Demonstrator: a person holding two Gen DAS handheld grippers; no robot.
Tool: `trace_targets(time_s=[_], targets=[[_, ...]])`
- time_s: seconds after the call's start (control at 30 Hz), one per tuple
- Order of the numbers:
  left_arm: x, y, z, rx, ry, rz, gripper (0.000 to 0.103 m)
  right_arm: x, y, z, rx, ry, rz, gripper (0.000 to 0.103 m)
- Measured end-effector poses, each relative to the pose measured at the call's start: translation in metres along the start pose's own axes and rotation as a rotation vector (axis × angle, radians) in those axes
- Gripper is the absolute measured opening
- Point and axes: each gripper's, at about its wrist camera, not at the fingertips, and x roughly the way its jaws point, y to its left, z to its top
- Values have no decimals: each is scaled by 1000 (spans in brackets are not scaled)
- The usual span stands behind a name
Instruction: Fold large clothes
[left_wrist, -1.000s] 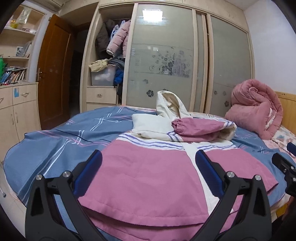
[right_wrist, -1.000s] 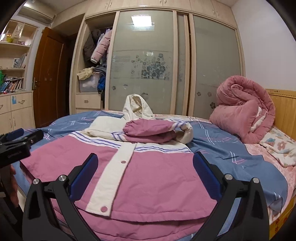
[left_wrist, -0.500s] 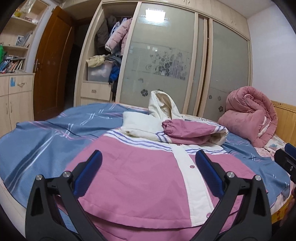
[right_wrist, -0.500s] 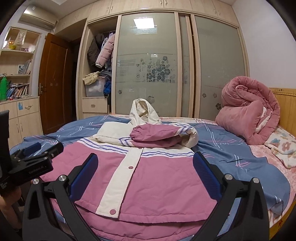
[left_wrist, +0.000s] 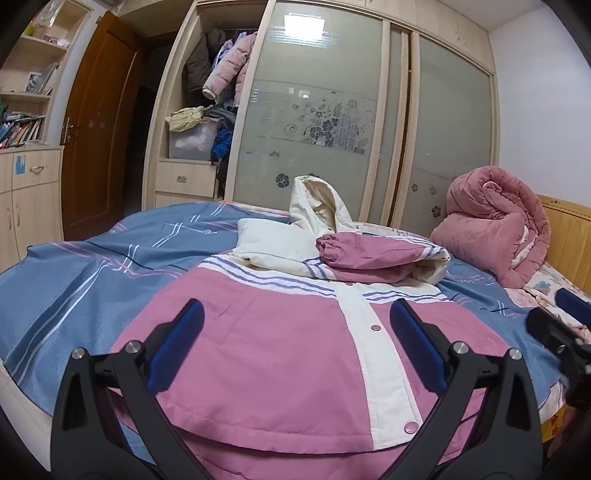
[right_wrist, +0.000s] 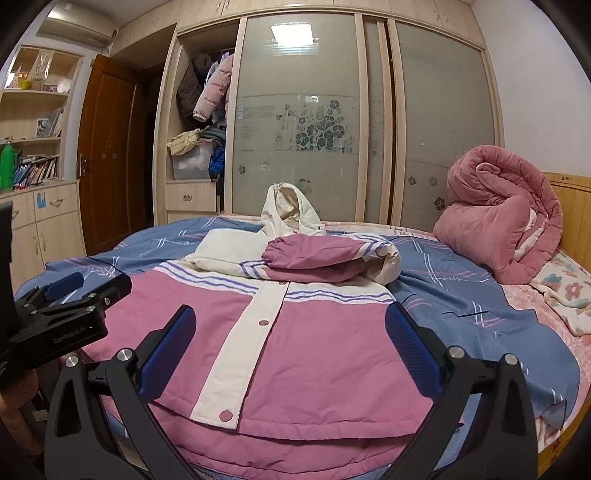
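A pink and cream hooded jacket (left_wrist: 280, 343) lies front-up on the bed (left_wrist: 74, 280), spread over the blue striped cover with its hem at the near edge of the bed and its hood (left_wrist: 317, 199) standing up toward the far edge. The cream snap placket (right_wrist: 255, 328) runs down the middle and looks closed as far as the snaps show.

One sleeve (right_wrist: 325, 258) is already folded in: it lies across the chest just below the hood, its gathered pink cuff pointing to the left side of the bed. On the other shoulder a cream panel lies flat, but I cannot tell whether that sleeve is tucked under it or hidden behind. The body is not folded at all; the lower half lies flat and full width, with a loose flap of hem hanging at the near edge.

The left claw (left_wrist: 295, 347) hovers over the lower left part of the jacket, spread wide and holding nothing. The right claw (right_wrist: 288, 347) hovers over the lower right part, also wide and empty. Neither touches the cloth.

So the task seems early to midway: the sleeve work is partly or wholly done, and the main folds remain. What is likely left is taking the hem at both near corners and carrying it up toward the hood, then tucking the hood in. A rolled pink quilt (right_wrist: 506, 206) sits at the right side of the bed, clear of the jacket.
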Motion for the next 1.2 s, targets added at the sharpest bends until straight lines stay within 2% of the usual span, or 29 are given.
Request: trace_targets(time_s=[0.13,0.3,0.47,0.53,0.6,0.73,0.8,0.9,0.97,1.0,1.13,1.2], targets=[[0,-1,-2,19,5,-9,101,6,4,-2,-8,18,3,102],[7,8,-3,-26,50,-21,101,10,10,-3,-13,13,6,102],[6,12,-9,1,23,-5,101,14,15,-5,-14,12,16,102],[13,15,-16,3,56,17,101,15,16,-10,-7,-23,20,102],[16,23,-15,-59,90,-29,101,26,15,-13,-16,12,21,102],[19,29,-10,-66,119,-11,101,36,8,-16,-10,23,13,102],[25,31,-2,-77,162,-11,101,39,3,-17,2,26,11,102],[45,27,19,-87,249,-31,101,45,-3,-18,25,38,6,102],[68,16,35,-56,322,-53,101,49,-5,-18,46,39,7,102],[89,4,45,-10,376,-55,101,49,-5,-18,50,32,9,102],[154,-33,74,102,431,-97,101,51,-5,-18,30,24,18,102],[202,-50,87,119,493,-126,101,52,-11,-19,56,35,24,102]])
